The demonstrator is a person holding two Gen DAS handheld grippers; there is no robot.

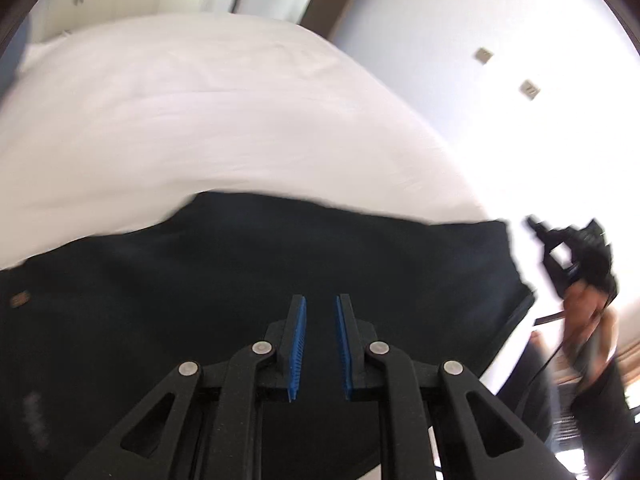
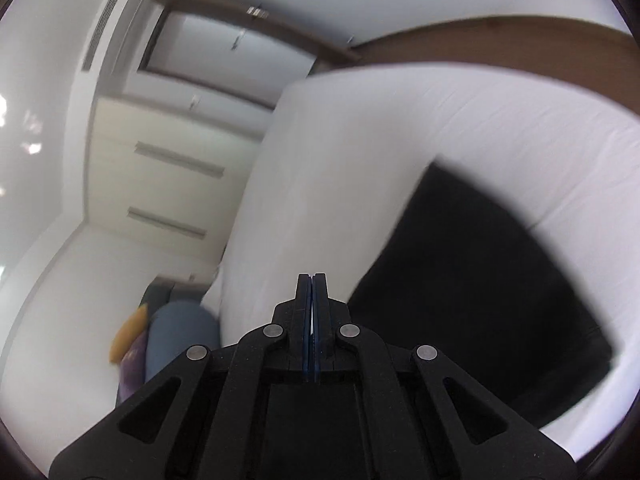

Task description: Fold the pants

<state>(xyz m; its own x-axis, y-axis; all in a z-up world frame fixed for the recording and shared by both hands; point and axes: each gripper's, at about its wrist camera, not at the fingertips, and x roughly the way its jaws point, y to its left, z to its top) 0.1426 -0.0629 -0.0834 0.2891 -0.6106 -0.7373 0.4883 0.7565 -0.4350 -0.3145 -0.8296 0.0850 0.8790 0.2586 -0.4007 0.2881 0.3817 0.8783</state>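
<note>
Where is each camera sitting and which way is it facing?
Left wrist: on the left gripper, above the dark pants, looking along its parted fingers across the bed to the wall; the right gripper and hand show at right.
Right wrist: on the right gripper, fingers closed on nothing, facing the bed's side and the wardrobe; pants at right.
Shared: pants, white bed.

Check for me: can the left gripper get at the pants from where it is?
Probably yes. The left gripper is open over the dark pants on the white bed, with nothing between.
</note>
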